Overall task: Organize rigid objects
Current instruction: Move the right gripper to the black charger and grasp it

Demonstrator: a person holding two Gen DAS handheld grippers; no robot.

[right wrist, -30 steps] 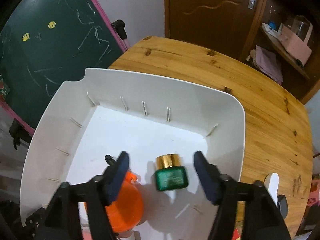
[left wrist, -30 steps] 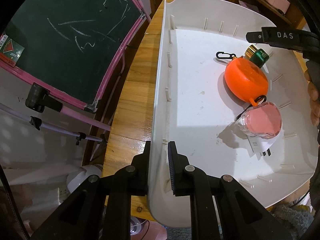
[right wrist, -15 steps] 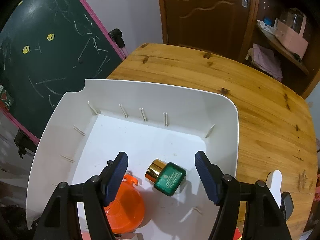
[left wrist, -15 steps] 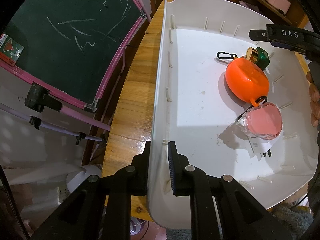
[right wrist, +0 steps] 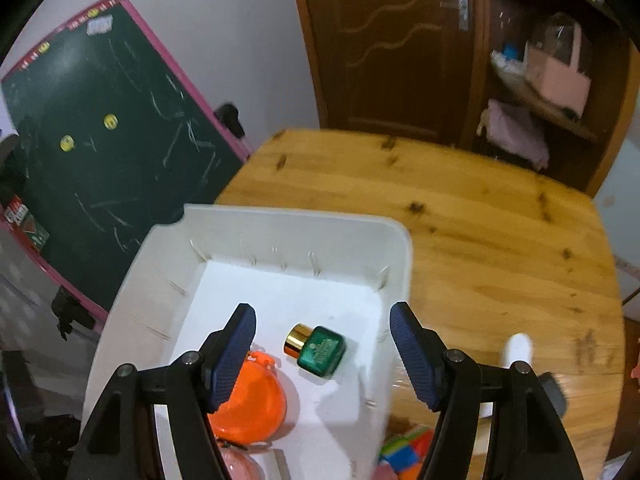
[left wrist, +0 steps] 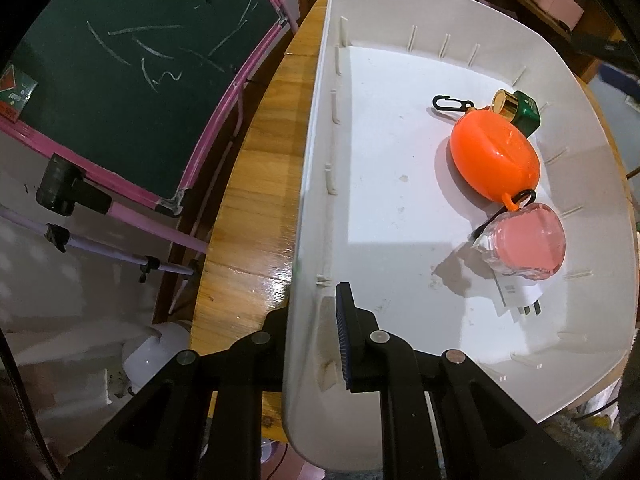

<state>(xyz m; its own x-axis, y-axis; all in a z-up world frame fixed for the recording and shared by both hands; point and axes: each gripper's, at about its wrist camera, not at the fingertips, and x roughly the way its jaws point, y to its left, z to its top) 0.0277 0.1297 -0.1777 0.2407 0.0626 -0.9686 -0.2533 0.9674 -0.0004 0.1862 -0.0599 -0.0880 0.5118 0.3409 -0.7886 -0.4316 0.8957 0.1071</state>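
Three things lie in the white plastic bin (left wrist: 400, 32) on the round wooden table (right wrist: 500, 232): a green glass bottle with a gold cap (right wrist: 318, 349) on its side, touching a glossy orange oval case (left wrist: 494, 158), and a clear pouch of pink (left wrist: 528, 242). The left tool (left wrist: 312, 320) is clamped on the bin's wall. The right tool (right wrist: 322, 354) hangs above the bottle, jaws wide, holding nothing.

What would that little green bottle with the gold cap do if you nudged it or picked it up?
The green bottle lies on its side in the white bin, beside the orange case. Its body looks squarish, so it would probably slide rather than roll. It seems hard and glossy, perhaps glass, so it may be slippery and could crack if dropped.
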